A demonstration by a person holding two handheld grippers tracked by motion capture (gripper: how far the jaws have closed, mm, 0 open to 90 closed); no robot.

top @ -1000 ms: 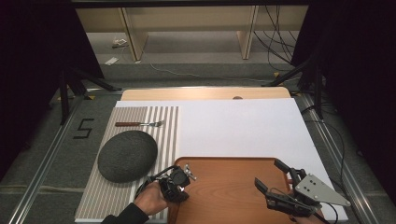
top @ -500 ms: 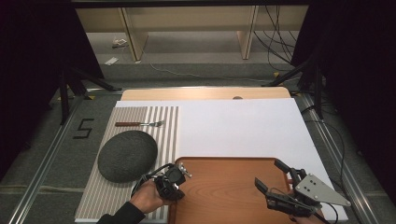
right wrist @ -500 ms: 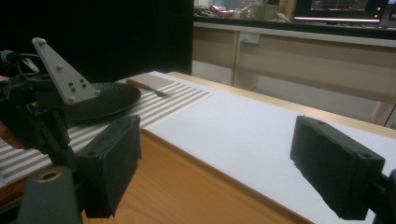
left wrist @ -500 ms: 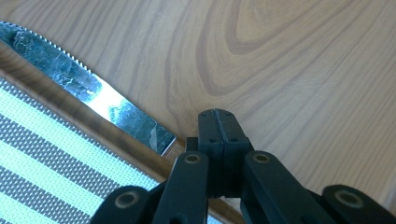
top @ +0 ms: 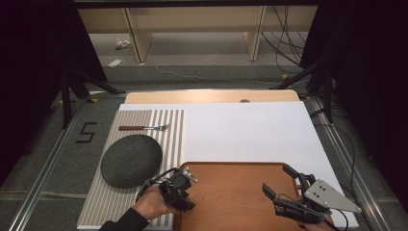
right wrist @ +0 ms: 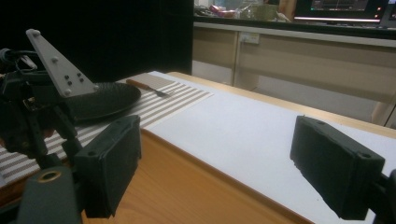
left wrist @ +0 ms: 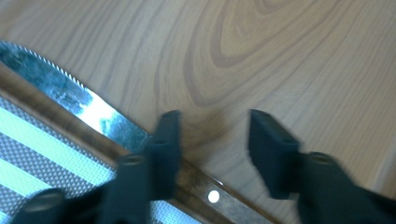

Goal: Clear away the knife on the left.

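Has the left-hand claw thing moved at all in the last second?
Yes. The left gripper has slid slightly toward the person along the wooden tray's left edge, away from the dark plate.

The left claw (top: 179, 188) has edged nearer the person along the wooden tray's (top: 231, 192) left rim, tilting downward.

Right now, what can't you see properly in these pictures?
- Serrated steel knife with a wooden handle: in the left gripper view, the left tool's open jaws cover part of the handle, and the picture's edges cut off both ends.
- Wood-handled metal fork: too small in the high view to count its prongs.
- Round dark grey plate: in the right gripper view, the other tool blocks part of it.
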